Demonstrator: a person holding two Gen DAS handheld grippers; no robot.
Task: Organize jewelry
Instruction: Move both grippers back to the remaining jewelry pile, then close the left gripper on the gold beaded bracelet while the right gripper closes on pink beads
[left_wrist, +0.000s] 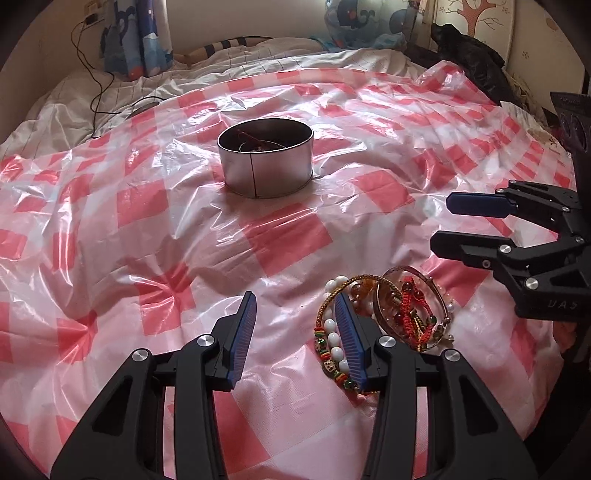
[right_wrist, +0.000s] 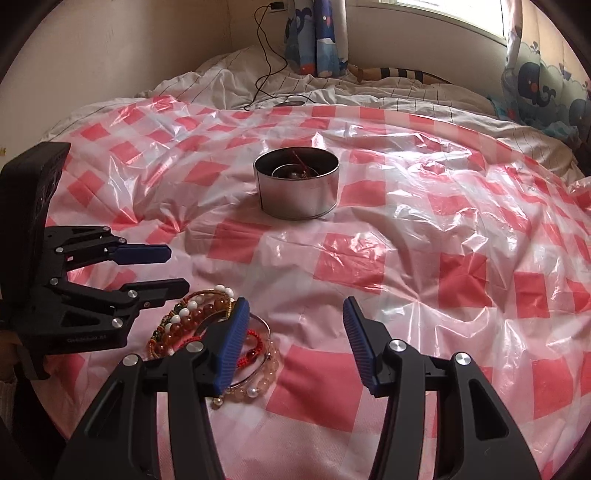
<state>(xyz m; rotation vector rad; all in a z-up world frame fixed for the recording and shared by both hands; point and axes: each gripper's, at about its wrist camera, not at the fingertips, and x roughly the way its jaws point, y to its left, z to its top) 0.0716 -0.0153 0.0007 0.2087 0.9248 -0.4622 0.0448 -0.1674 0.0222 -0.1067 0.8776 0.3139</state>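
Lying on a pink checked sheet (left_wrist: 288, 236) over a bed, a pile of bracelets (left_wrist: 384, 314) sits near the cameras, and both grippers hover just beside it. The left gripper (left_wrist: 295, 332) has its jaws spread with nothing between them; its right finger (left_wrist: 351, 347) stands over the white beads of the pile. The right gripper (right_wrist: 295, 339) is also spread and empty, its left finger (right_wrist: 231, 343) above the pile. A round metal tin (left_wrist: 266, 162) stands farther away in the middle of the sheet, well apart from the pile, with some jewelry inside it.
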